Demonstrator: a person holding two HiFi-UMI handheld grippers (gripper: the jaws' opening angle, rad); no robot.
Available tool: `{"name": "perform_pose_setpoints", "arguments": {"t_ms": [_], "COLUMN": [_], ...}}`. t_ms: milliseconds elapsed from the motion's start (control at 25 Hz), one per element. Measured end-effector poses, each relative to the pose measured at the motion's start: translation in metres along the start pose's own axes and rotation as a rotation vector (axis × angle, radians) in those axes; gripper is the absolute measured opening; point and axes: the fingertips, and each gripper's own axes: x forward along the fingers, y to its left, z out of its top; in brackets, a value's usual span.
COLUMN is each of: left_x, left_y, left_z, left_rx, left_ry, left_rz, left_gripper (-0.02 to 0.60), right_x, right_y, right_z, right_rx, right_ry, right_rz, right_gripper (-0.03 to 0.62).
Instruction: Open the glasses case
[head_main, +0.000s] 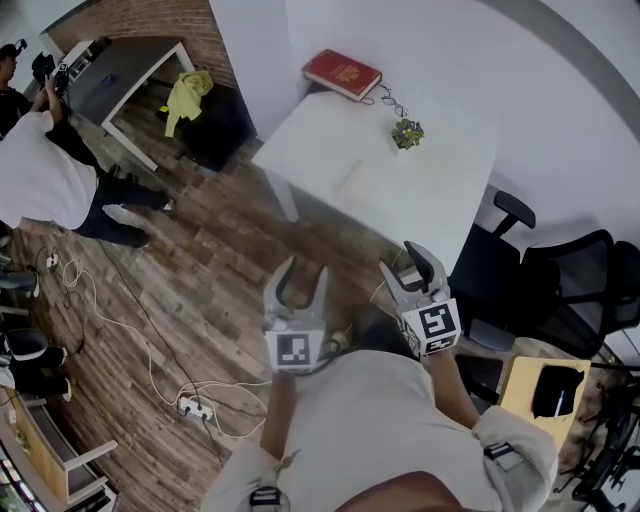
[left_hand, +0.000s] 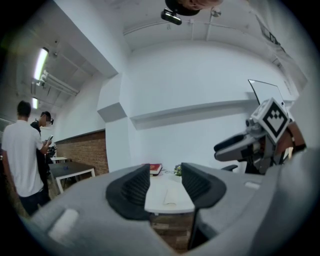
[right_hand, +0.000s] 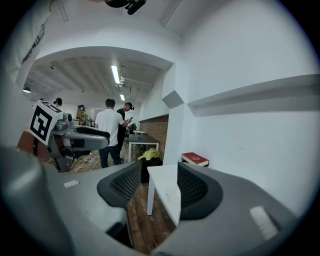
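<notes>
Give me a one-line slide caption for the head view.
Left claw and right claw, both open and empty, short of the white table bearing a glasses case and red book.

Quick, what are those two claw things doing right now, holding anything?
Left gripper: open, jaws apart, holding nothing.
Right gripper: open, jaws apart, holding nothing.

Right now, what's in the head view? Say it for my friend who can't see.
Looking steeply down, the left tongs and right tongs are held out open and empty above a wooden floor, short of a white table. On the table sit a pale glasses case, a red book and a small potted plant.
</notes>
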Motion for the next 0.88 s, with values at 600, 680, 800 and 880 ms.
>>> {"name": "perform_pose_setpoints", "arguments": {"t_ms": [600, 680, 800, 880], "left_x": [0.054, 0.064, 0.082, 0.096], "left_y": [0.034, 0.039, 0.044, 0.046], "left_z": [-0.001, -0.002, -0.002, -0.003], "left_rx": [0.003, 0.002, 0.005, 0.011], "left_ry": [-0.005, -0.003, 0.007, 0.017], "left_rz": [0.02, 0.02, 0.015, 0.011], "left_gripper": [0.195, 0.193, 0.192, 0.192], "right_x": [0.061, 0.07, 0.085, 0.094], "right_y": [-0.031, -0.036, -0.047, -0.057], "right_z": [0.009, 0.009, 0.011, 0.01], "right_rx": [-0.013, -0.007, -0.001, 0.005], "right_ry": [-0.001, 0.003, 0.005, 0.01], "right_rz": [0.013, 0.014, 0.019, 0.021], "right_gripper": [0.219, 0.219, 0.219, 0.219]}}
